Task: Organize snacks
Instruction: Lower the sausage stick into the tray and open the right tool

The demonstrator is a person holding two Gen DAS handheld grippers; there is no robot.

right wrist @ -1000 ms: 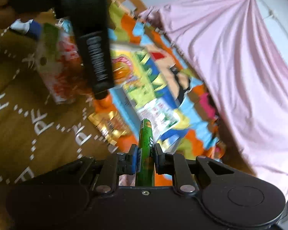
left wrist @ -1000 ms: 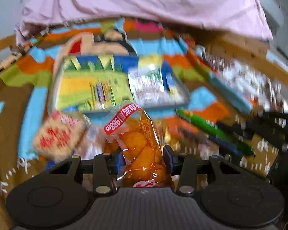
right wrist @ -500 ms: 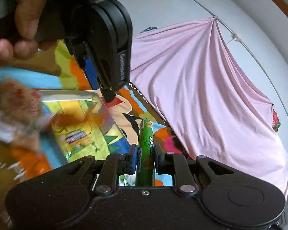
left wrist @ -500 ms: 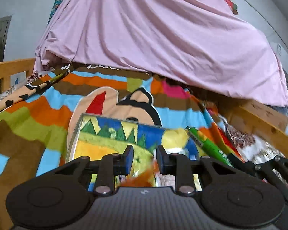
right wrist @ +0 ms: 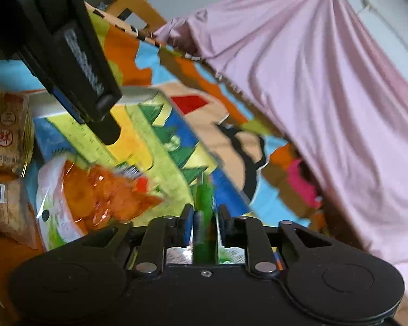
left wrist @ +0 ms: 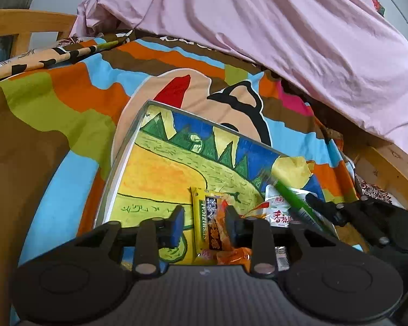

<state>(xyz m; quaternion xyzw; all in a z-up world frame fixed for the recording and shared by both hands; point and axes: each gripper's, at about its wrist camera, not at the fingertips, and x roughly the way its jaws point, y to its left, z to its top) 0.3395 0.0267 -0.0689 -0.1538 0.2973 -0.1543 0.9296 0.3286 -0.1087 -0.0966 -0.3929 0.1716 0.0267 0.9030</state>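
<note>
Pink sheet (left wrist: 285, 27) heaped behind a striped blanket (left wrist: 68, 103). Painted tray (left wrist: 127, 146) flat on the blanket, under both tools.

Left tool (left wrist: 202, 221): low over the tray's near end, jaws just been opening and now spread, pinching nothing. Orange bag (right wrist: 100, 198) in the tray beneath them, on a yellow packet (left wrist: 201, 212), near the right-hand finger, clear of the other.

Right tool (right wrist: 205, 217): just beside, jaws just been opening too, slightly parted. Green stick (right wrist: 204, 198) upright between the pads, a thin gap either side, tip over the tray.
</note>
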